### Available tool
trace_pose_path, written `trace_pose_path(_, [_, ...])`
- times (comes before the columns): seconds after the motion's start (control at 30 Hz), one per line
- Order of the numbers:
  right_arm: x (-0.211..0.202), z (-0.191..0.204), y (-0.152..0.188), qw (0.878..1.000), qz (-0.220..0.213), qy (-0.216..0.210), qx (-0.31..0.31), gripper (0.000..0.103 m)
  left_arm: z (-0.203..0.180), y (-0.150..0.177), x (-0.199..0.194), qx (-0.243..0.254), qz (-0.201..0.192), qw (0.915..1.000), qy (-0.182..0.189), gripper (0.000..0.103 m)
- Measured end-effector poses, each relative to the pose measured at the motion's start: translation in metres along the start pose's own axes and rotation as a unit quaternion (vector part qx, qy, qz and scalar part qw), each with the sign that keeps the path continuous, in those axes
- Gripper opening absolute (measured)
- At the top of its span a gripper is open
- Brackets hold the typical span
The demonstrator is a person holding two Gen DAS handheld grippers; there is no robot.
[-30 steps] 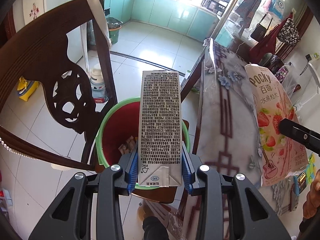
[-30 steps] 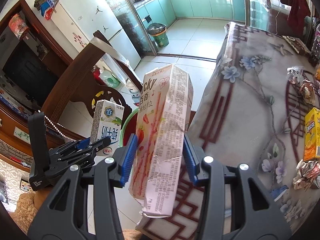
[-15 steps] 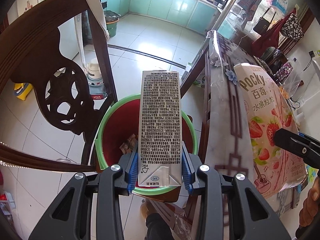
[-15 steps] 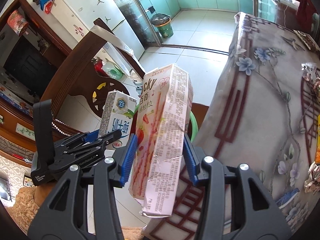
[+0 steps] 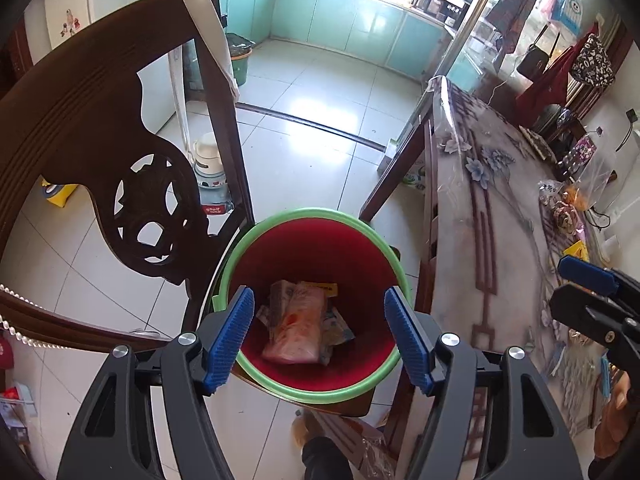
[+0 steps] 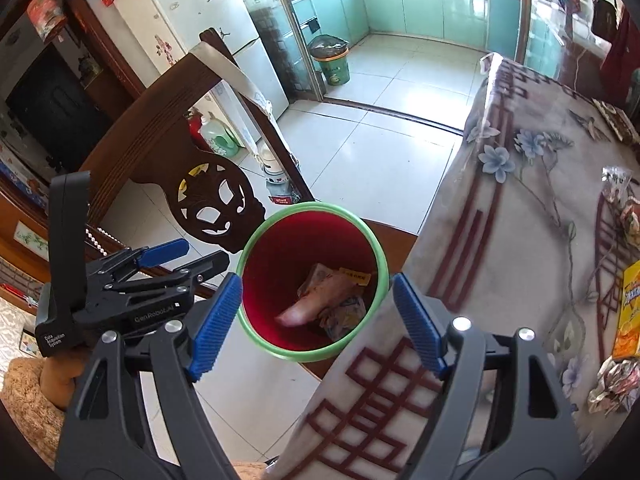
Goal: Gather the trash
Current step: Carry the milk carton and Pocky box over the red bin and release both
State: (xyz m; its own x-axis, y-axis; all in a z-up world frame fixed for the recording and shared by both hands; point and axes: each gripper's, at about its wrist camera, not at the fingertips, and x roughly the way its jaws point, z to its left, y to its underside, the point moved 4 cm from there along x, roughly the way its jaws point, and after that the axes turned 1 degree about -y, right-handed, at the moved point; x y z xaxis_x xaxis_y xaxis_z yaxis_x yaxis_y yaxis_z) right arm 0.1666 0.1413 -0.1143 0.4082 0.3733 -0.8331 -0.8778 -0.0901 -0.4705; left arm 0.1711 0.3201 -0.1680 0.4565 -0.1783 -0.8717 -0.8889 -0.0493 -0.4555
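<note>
Both my left gripper and right gripper have just been opening and now stand wide and empty; the trash lies inside the red bin. I should lift straight away, not touching its rim.

Much of the trash bin's contents and the table's far side can't be made out.

Below the left gripper, the pink packet in the red bin covers most of the wrappers under it, and their print is too small to read. Right of the right gripper, the yellow box is cut by the frame edge, and the crumpled wrappers are too blurred to tell apart.
</note>
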Motion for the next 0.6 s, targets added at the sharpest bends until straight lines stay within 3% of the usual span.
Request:
trace_pose_path(0.3, [-0.035,-0.039,0.012,0.998,-0.024,0.027,0.042,0.076,-0.041,-0.003,-0.017,0.031,-0.018,0.9992,0.019,0.064])
trace_pose_path(0.6, [-0.088,-0.123,0.042,0.99,-0.059,0.067,0.112,0.076,-0.14,0.002,-0.014,0.097,-0.012,0.9941,0.045,0.064])
